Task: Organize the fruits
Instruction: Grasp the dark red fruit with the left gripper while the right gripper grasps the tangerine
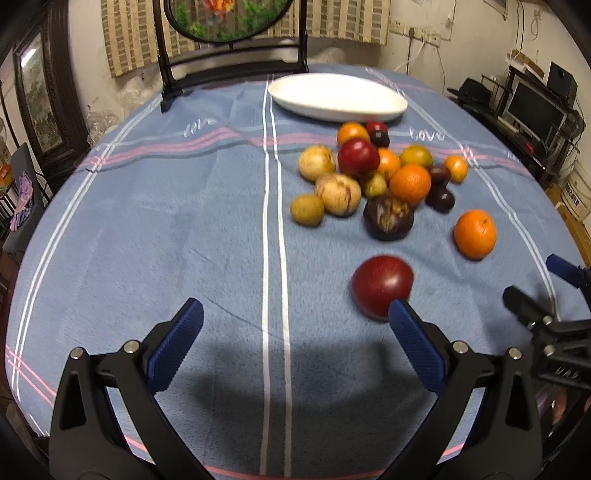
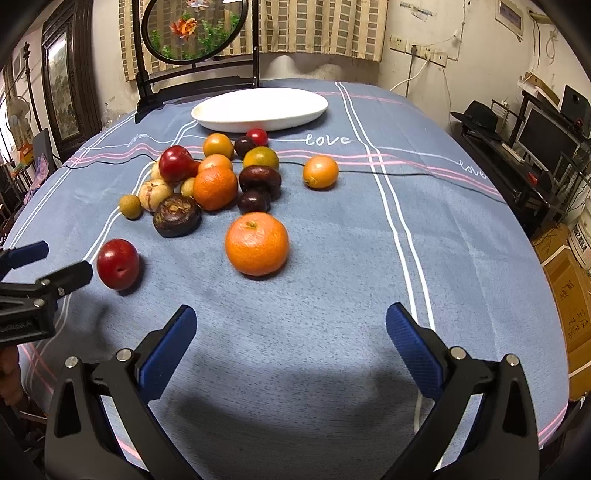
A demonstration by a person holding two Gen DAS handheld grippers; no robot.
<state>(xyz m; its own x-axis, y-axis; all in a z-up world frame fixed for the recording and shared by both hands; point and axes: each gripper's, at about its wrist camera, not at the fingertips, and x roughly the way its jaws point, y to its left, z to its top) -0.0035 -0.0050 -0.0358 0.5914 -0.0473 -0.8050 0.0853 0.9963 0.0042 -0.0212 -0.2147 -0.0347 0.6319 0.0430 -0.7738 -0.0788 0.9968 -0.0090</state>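
Note:
A pile of fruit (image 1: 373, 173) lies on the blue tablecloth: oranges, red and dark plums, pale yellow-green fruits. An empty white oval plate (image 1: 336, 96) (image 2: 260, 108) sits behind it. A red plum (image 1: 382, 286) (image 2: 118, 263) lies apart at the front, just beyond my left gripper's right fingertip. My left gripper (image 1: 295, 314) is open and holds nothing. A large orange (image 2: 256, 243) (image 1: 474, 233) lies ahead of my right gripper (image 2: 291, 319), which is open and empty. The pile (image 2: 214, 177) shows left of centre in the right wrist view.
A dark wooden stand with a round painted panel (image 1: 229, 22) rises behind the plate. A thin black cable (image 2: 406, 173) crosses the cloth. Shelves with a monitor (image 2: 546, 136) and cardboard boxes stand to the right of the table.

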